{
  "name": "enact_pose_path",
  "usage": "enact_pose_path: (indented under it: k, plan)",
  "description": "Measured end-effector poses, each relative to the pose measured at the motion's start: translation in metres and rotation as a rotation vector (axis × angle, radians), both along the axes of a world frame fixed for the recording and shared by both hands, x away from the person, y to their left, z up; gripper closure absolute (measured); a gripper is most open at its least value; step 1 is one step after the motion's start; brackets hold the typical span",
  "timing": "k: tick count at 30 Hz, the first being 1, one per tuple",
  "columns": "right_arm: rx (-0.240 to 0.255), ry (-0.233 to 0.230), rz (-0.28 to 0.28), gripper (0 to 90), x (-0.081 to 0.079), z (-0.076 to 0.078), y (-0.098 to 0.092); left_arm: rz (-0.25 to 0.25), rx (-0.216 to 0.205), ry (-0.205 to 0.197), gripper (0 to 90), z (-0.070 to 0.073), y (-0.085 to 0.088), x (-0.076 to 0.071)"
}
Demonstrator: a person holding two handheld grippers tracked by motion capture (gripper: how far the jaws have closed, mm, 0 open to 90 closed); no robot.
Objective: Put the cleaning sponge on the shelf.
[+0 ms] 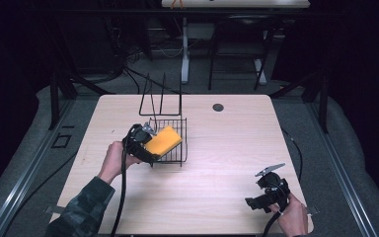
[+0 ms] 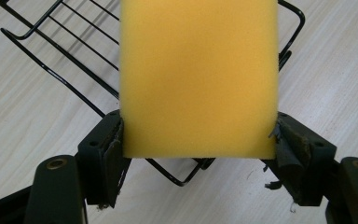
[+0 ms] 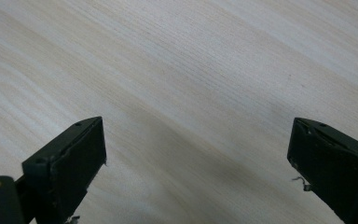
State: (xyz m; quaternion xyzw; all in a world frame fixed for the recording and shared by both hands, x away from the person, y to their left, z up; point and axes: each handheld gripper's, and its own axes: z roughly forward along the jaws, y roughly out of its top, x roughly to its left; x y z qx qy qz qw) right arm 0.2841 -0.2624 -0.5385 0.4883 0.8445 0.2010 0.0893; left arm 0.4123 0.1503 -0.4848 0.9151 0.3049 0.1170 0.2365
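Note:
A yellow sponge (image 1: 163, 140) hangs over the front of a black wire basket (image 1: 176, 157) near the table's middle left. My left gripper (image 1: 148, 148) is shut on the sponge's near end. In the left gripper view the sponge (image 2: 199, 74) sits squeezed between both pads, with the basket's wires (image 2: 65, 74) beneath it. My right gripper (image 1: 256, 197) rests low over the table's front right, held by a hand. In the right gripper view its jaws stand wide apart, the gripper (image 3: 196, 154) open over bare wood.
The wire basket's tall back frame (image 1: 160, 98) rises behind it. A small dark round hole (image 1: 218, 107) marks the tabletop at the back. Black cables trail from both grippers off the front edge. Table legs and stands crowd the dark floor beyond.

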Motion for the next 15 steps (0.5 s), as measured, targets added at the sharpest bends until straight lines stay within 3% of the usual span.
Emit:
enact_pose_path:
  k: [15]
  plan:
    - [-0.004, 0.007, -0.003, 4.0, 0.000, 0.000, 0.000, 0.029, -0.004, 0.008, 27.6, -0.012, 0.001, 0.012]
